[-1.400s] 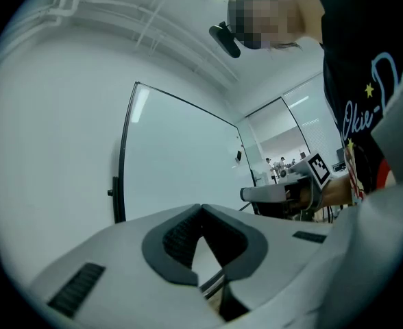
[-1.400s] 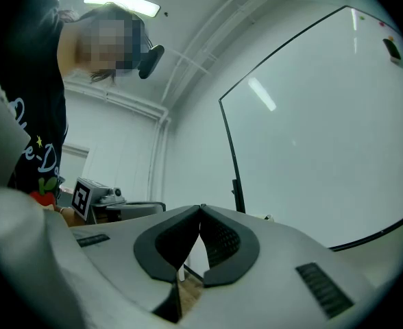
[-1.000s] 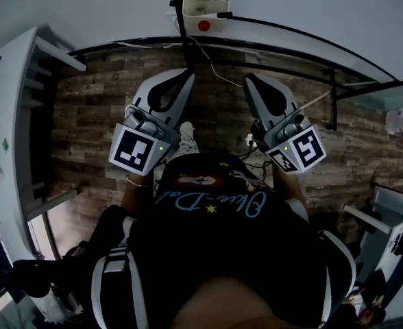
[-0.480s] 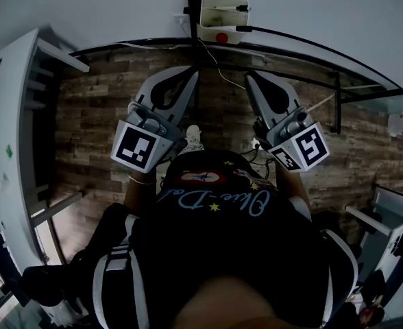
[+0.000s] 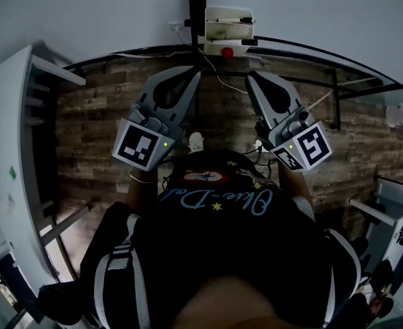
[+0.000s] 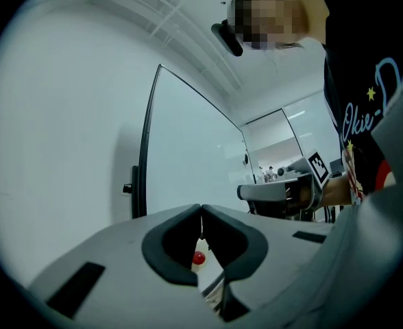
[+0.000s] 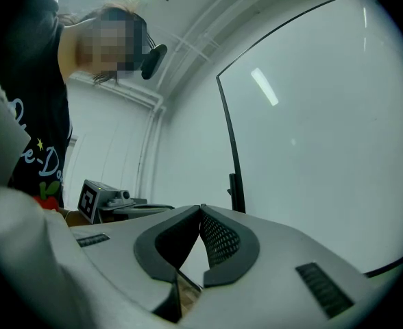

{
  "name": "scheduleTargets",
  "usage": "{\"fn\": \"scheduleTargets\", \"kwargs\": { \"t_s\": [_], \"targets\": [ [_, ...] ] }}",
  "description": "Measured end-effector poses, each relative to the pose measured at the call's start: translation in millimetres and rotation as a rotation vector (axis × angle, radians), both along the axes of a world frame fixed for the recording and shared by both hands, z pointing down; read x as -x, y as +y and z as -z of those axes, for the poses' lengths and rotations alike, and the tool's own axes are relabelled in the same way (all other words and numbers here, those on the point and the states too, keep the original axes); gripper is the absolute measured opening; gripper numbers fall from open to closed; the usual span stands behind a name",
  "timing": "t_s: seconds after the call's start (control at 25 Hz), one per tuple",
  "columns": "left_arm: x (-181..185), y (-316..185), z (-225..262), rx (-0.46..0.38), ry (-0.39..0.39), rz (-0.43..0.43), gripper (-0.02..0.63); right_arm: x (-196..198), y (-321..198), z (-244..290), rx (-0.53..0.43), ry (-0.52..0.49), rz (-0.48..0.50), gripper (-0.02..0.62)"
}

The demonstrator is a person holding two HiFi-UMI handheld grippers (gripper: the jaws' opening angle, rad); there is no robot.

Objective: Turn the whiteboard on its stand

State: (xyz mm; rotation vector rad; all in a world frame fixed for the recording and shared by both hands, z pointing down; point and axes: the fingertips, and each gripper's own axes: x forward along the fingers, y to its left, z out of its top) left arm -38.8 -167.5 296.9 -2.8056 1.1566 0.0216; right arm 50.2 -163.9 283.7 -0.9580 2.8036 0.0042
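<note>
Head view: the whiteboard (image 5: pixel 311 12) stands upright ahead, glossy white in a black frame, with open wooden floor (image 5: pixel 92 129) below it.

Left gripper view: the left gripper (image 6: pixel 201 210) is closed and empty, near the board's side edge.

Right gripper view: the right gripper (image 7: pixel 201 210) is closed and empty, with the board to its right.

The whiteboard (image 7: pixel 311 129) stands upright, its blank white face glossy with reflected ceiling light and edged by a thin dark frame. A dark post of its stand (image 7: pixel 233 184) runs up one side edge and carries a small knob (image 6: pixel 127 188).
</note>
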Motion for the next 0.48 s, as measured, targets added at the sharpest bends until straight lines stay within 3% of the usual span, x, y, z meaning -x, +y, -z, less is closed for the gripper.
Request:
{"fn": "scheduleTargets", "kwargs": {
  "t_s": [0.48],
  "targets": [
    [18, -46, -6, 0.005, 0.003, -0.071, 0.026, 19, -37, -4, -0.010, 0.012, -0.068, 0.023]
  ]
}}
